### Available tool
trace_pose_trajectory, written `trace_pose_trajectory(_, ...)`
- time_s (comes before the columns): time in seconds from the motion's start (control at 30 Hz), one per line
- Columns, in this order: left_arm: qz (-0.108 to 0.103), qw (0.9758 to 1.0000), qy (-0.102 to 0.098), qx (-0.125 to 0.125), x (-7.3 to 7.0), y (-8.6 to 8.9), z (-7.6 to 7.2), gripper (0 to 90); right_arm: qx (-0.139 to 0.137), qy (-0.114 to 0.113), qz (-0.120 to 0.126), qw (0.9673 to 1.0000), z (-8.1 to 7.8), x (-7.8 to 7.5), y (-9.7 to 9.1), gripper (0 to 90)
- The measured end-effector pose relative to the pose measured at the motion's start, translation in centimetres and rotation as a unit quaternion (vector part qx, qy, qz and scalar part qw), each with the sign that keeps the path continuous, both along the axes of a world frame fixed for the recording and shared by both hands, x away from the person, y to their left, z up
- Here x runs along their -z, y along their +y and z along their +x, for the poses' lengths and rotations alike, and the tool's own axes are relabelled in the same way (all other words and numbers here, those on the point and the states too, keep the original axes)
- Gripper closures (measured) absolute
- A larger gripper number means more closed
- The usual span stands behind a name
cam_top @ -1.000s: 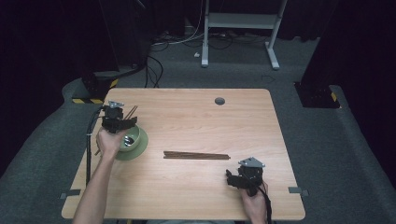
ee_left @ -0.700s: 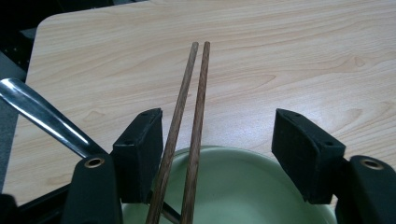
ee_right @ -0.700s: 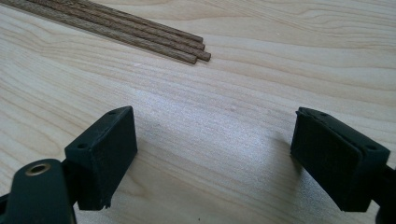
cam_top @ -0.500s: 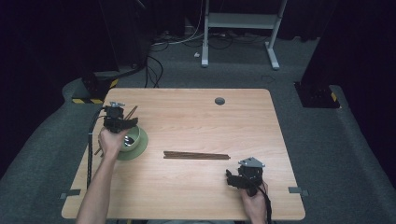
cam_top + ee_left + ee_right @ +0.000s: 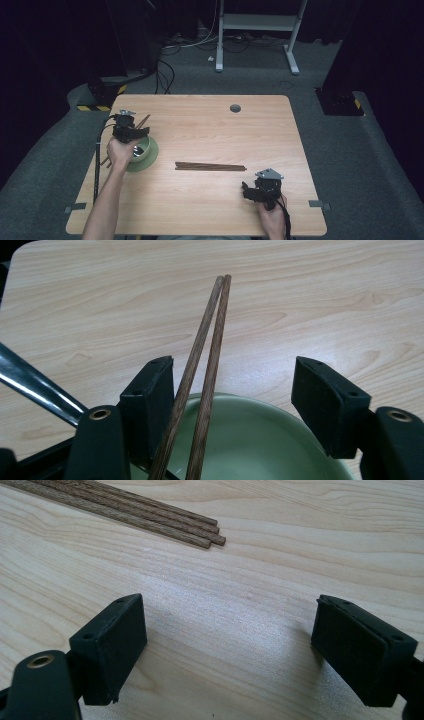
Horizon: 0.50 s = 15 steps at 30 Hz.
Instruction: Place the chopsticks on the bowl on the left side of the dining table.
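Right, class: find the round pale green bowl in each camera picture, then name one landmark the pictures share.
High view: the round pale green bowl sits at the table's left side, partly under the left hand.
Left gripper view: its rim fills the bottom centre, with two brown wooden chopsticks leaning over it.
Right gripper view: not in it.
Shared landmark: the light wooden tabletop.

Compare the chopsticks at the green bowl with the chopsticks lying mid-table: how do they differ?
The pair at the bowl rests slanted on the green bowl, between the open jaws of the left hand-held gripper; the bundle mid-table lies flat on the table, untouched. The pair is two sticks; the bundle has more. Both are dark brown wood.
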<state>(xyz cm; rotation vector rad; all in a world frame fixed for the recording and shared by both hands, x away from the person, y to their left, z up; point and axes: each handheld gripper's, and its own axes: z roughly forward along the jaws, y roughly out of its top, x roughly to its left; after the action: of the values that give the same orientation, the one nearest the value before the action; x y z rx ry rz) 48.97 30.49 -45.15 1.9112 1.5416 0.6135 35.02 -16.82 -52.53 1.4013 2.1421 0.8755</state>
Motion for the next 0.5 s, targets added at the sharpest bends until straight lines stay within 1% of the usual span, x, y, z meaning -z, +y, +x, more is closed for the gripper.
trace_pose_trajectory(0.07,0.005,1.0,0.001,0.003,0.01,-0.12,-0.06,33.9,0.0,0.0,0.0,1.0,0.0,0.0,0.0,14.0)
trace_pose_trajectory(0.27,0.002,0.9999,-0.003,0.015,-0.09,-0.41,-0.19,34.3,0.0,0.0,0.0,1.0,0.0,0.0,0.0,14.0)
trace_pose_trajectory(0.5,0.002,0.9998,-0.005,0.02,-0.14,-0.66,-0.29,34.6,0.0,0.0,0.0,1.0,0.0,0.0,0.0,14.0)
